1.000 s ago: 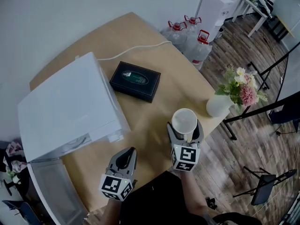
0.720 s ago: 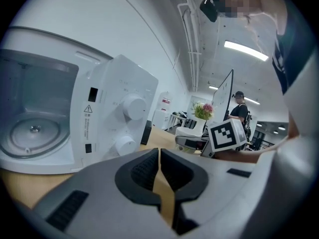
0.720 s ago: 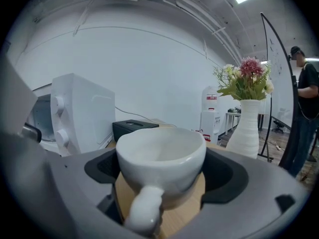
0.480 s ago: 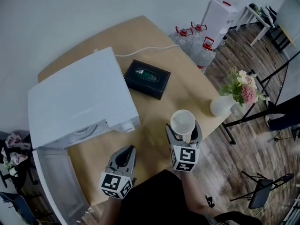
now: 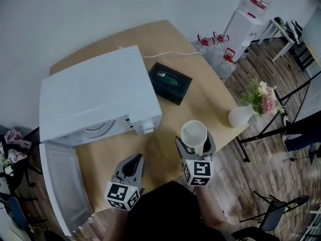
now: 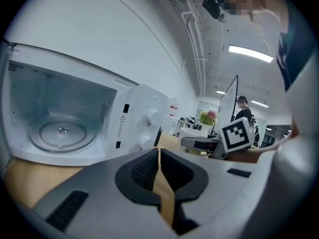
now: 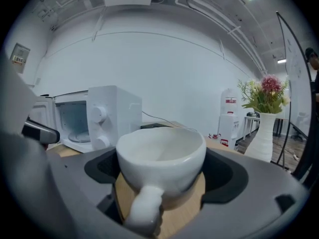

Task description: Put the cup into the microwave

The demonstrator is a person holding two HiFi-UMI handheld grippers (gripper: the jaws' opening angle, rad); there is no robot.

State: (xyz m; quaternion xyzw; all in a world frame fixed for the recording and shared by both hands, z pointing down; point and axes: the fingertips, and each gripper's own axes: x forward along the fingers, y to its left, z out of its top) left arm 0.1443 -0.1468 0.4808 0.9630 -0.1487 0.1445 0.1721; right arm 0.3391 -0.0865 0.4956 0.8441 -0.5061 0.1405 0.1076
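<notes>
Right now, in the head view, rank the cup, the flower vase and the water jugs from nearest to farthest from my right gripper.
1. Cup: held in the right gripper itself.
2. Flower vase: off to its right.
3. Water jugs: far back on the right.

- An office-like workroom, rather than a home, is indicated.
- A water dispenser is seen against the wall, with spare water jugs stood on the floor beside it.
- Strip lights and exposed pipes are shown on the ceiling in the left gripper view.
- A white desk and a folding chair are set on wood-plank flooring.
- A microwave and a vase of flowers are placed on a wooden table.
- A person is seen standing in the background beyond the table.
</notes>
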